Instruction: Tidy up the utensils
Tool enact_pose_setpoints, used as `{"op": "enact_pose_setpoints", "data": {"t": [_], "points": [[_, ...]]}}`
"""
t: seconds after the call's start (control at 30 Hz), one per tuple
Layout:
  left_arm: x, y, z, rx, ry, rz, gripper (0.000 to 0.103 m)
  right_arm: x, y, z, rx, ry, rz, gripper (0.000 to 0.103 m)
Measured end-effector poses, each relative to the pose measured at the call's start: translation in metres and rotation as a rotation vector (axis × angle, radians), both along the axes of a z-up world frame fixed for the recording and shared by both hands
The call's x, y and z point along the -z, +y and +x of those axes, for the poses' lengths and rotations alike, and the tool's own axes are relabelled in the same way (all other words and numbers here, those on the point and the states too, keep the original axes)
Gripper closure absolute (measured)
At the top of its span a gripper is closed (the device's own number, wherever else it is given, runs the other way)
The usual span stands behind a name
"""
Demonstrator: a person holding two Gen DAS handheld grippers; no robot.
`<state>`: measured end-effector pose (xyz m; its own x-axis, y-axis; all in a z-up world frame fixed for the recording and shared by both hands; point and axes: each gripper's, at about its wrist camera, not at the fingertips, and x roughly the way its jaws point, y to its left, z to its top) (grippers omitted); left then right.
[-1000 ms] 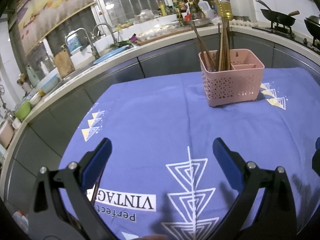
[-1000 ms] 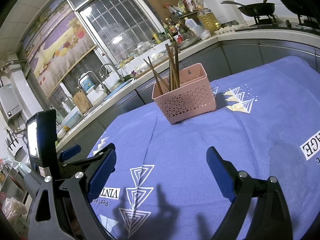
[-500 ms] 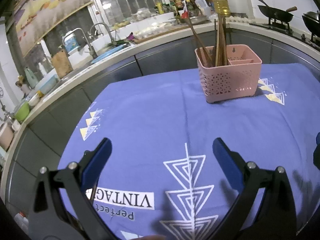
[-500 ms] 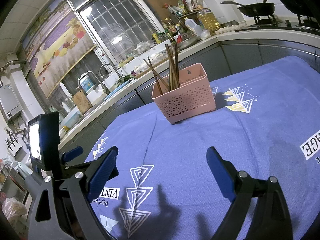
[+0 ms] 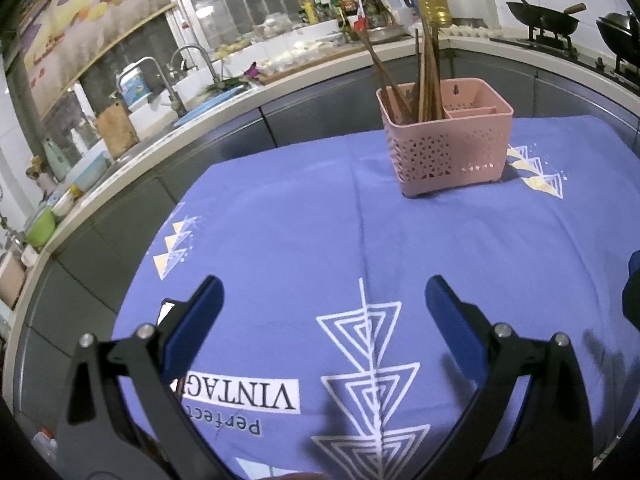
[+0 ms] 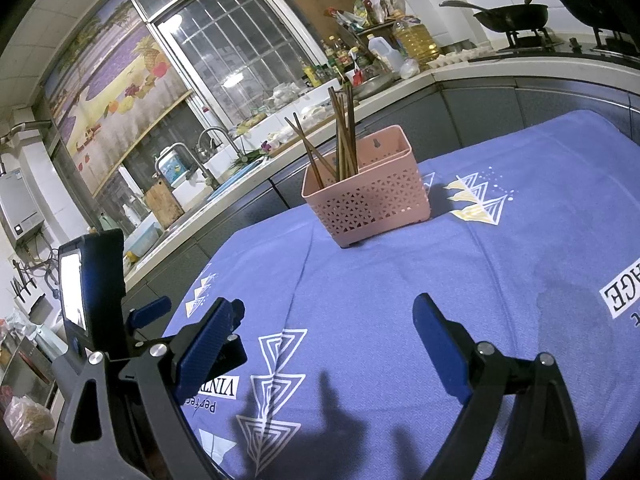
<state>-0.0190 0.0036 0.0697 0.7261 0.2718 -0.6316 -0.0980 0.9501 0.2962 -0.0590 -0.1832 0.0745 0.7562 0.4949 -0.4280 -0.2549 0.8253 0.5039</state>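
A pink perforated utensil basket (image 5: 450,148) stands at the far side of the blue tablecloth (image 5: 300,240). Several brown chopsticks (image 5: 428,72) stand upright in its left compartment. It also shows in the right wrist view (image 6: 368,200), with the chopsticks (image 6: 344,136) in it. My left gripper (image 5: 324,300) is open and empty, hovering over the cloth well short of the basket. My right gripper (image 6: 324,332) is open and empty, also short of the basket. The left gripper's body (image 6: 96,300) shows at the left of the right wrist view.
A grey kitchen counter (image 5: 240,92) with a sink, faucets and bottles curves behind the table. Woks on a stove (image 5: 544,20) sit at the back right. The table's left edge (image 5: 132,292) drops off near my left gripper.
The left gripper has moved a little forward and tilted; the basket sits slightly lower and nearer in its view. The right gripper has barely moved. Both stay open.
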Motion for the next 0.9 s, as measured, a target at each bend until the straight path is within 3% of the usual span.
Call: {"op": "enact_pose_setpoints", "data": {"t": [0.9], "points": [[0.008, -0.015, -0.001, 0.046, 0.035, 0.005, 0.006, 0.000, -0.001, 0.000, 0.002, 0.003, 0.002, 0.013]]}}
